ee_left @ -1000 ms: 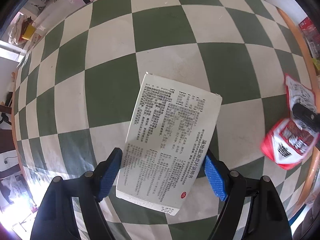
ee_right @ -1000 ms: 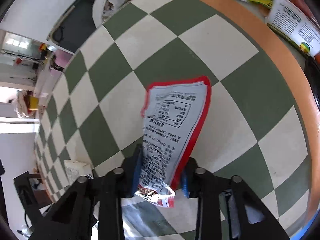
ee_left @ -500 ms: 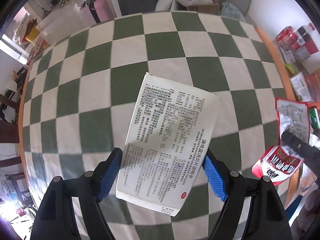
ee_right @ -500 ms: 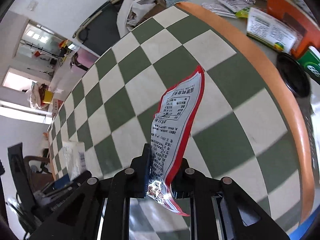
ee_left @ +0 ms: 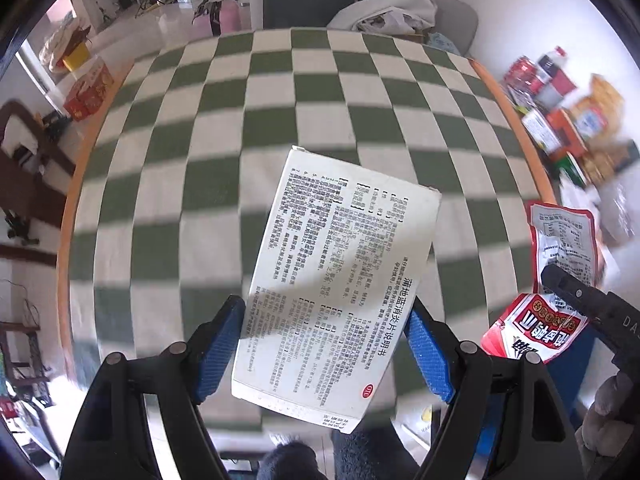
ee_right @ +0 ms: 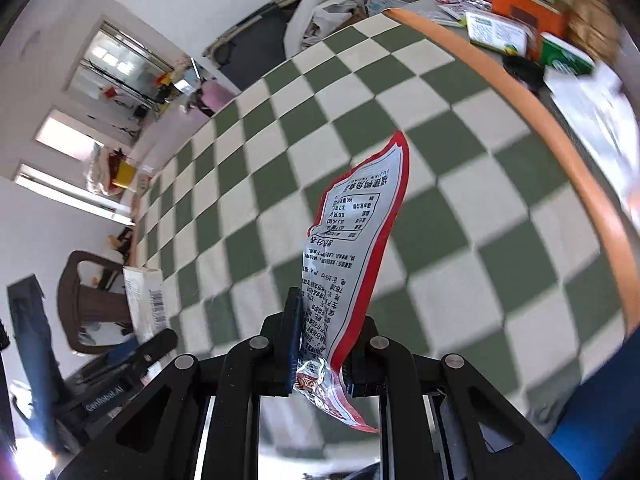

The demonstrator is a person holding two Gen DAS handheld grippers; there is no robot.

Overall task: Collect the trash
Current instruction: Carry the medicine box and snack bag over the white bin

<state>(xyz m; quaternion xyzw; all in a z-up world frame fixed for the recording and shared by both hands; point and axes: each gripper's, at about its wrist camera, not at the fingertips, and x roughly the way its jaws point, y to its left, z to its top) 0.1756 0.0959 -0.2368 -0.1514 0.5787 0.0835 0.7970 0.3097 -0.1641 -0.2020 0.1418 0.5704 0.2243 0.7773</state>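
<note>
Trash is held in both grippers, one piece in each, above the round table (ee_left: 280, 92). The left gripper (ee_left: 326, 354) stands wide, and its two blue ribbed pads (ee_left: 218, 356) press on the long sides of a flat white cardboard box (ee_left: 340, 280). This box is rectangular, with sharp corners, and its upper face is covered with small black print and one red oval mark near the bottom edge. The right gripper (ee_right: 320, 354) is almost closed, and it pinches the lower part of a snack wrapper (ee_right: 352, 248) between its dark pads. This wrapper is thin shiny plastic, white in the middle with a red border, long and bent, and it is crumpled where the pads squeeze it. In the left wrist view the same wrapper (ee_left: 560, 248) shows at the right, with a red printed part under the black finger of the other gripper.

Under both pieces lies the table, which is covered with a cloth of green and white squares and has an orange rim (ee_right: 560, 136). Beside the rim stands a blurred pile of packets and boxes (ee_left: 560, 120); I cannot count them. A grey knitted glove (ee_left: 608, 412) shows at the lower right of the left wrist view.
</note>
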